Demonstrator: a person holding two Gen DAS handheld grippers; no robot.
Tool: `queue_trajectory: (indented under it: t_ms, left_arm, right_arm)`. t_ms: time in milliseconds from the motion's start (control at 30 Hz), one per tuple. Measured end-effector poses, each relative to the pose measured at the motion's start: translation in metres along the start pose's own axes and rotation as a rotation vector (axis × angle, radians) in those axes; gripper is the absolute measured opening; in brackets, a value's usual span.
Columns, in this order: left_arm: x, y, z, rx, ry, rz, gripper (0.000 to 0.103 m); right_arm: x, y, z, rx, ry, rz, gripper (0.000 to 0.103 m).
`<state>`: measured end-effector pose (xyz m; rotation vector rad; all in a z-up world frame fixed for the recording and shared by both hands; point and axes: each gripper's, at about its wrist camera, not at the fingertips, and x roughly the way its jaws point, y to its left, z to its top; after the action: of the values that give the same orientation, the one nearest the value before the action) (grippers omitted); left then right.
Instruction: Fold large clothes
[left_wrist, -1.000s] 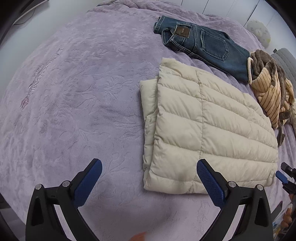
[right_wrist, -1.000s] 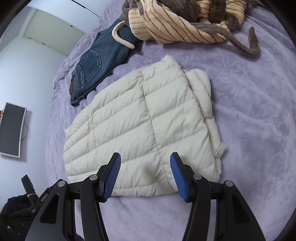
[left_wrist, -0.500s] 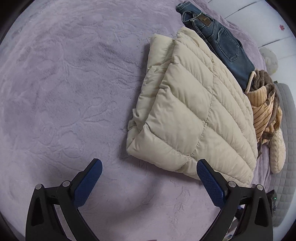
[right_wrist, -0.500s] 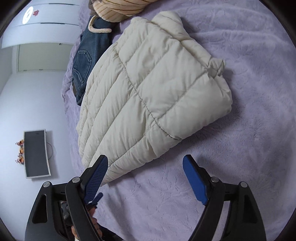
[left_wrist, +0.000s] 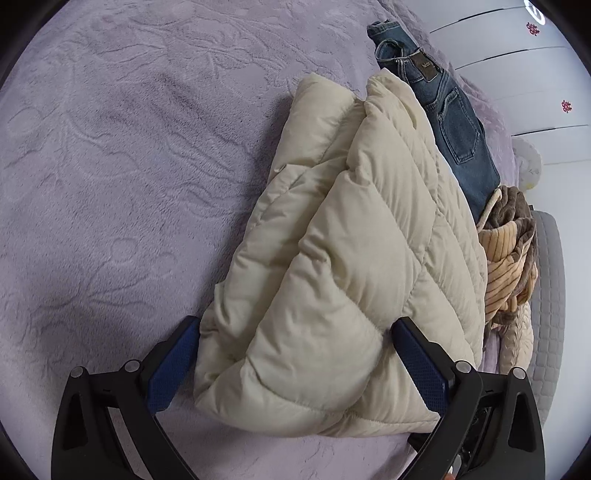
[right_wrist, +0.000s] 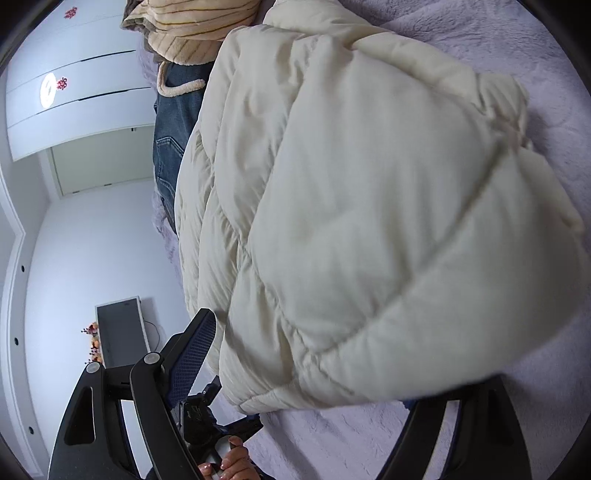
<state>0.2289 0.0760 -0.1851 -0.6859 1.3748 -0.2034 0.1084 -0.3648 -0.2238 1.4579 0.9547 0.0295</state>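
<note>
- The cream quilted puffer jacket (left_wrist: 354, 266), folded into a thick stack, lies on the lilac embossed plush bedspread (left_wrist: 122, 177).
- Left gripper (left_wrist: 295, 354): the jaws stand wide apart, one blue-padded finger on each side of the near corner of the folded jacket. The corner fills the gap between them. Both pads lie against the jacket's sides; whether they press it cannot be told.
- Right gripper (right_wrist: 332, 369): the left blue textured finger (right_wrist: 192, 354) sits at the jacket's edge. The other finger is hidden under the bulging fabric; only its black frame shows. The jaws are spread wide, with the jacket (right_wrist: 369, 203) bulging between them. A firm clamp cannot be confirmed.
- Beyond the jacket lie folded blue denim jeans (left_wrist: 454, 118) with a brown leather waistband patch (left_wrist: 424, 66). The patch lettering is too small to read.
- A tan-and-brown striped fleece garment (left_wrist: 509, 258) is piled just beside the jeans, touching the jacket's far edge.
- In the right wrist view, white wardrobe panels (right_wrist: 74, 92) carry small red decorative stickers (right_wrist: 70, 13); their characters cannot be read.
- A dark flat monitor (right_wrist: 122, 328) stands against the white wall.
- The person's fingers (right_wrist: 232, 461) grip a handle at the bottom edge of the right wrist view.
</note>
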Motion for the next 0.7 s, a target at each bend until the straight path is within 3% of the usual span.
queue_trajectory:
  t_ms: [33, 67, 100, 133, 167, 200, 233, 267, 333, 400, 700]
  left_arm:
    - [0.001, -0.002, 0.002, 0.005, -0.008, 0.004, 0.099]
    - [0.001, -0.005, 0.003, 0.015, -0.012, 0.006, 0.087]
    - [0.003, -0.007, 0.004, 0.028, -0.008, 0.015, 0.081]
    - [0.003, -0.01, 0.004, 0.044, -0.009, 0.017, 0.067]
    - [0.003, -0.013, 0.005, 0.061, -0.006, 0.005, 0.051]
    - [0.0, -0.015, 0.006, 0.077, -0.005, -0.007, 0.044]
    - [-0.002, -0.017, 0.006, 0.095, -0.007, -0.01, 0.037]
    - [-0.005, -0.021, 0.006, 0.115, -0.011, -0.011, 0.033]
    - [-0.01, -0.024, 0.006, 0.146, -0.014, -0.019, 0.031]
    - [-0.016, -0.025, 0.006, 0.156, -0.014, -0.038, 0.031]
    - [-0.047, -0.015, -0.006, 0.19, 0.014, -0.075, 0.03]
  right_arm:
    - [0.002, 0.001, 0.002, 0.004, -0.003, -0.001, 0.086]
    - [0.004, 0.001, 0.004, 0.009, -0.007, -0.004, 0.086]
    - [0.007, 0.002, 0.006, 0.015, -0.01, -0.006, 0.086]
    - [0.007, 0.002, 0.007, 0.022, -0.011, -0.005, 0.085]
    - [0.007, 0.002, 0.007, 0.03, -0.013, -0.003, 0.08]
    - [0.007, 0.002, 0.007, 0.036, -0.013, 0.001, 0.075]
    - [0.008, 0.002, 0.007, 0.04, -0.011, 0.009, 0.059]
    - [0.008, 0.002, 0.007, 0.044, -0.006, 0.018, 0.051]
    - [0.008, 0.002, 0.006, 0.047, -0.008, 0.042, 0.033]
    - [0.006, 0.002, 0.005, 0.051, -0.014, 0.069, 0.029]
    - [-0.01, 0.001, -0.013, 0.035, -0.012, 0.136, 0.026]
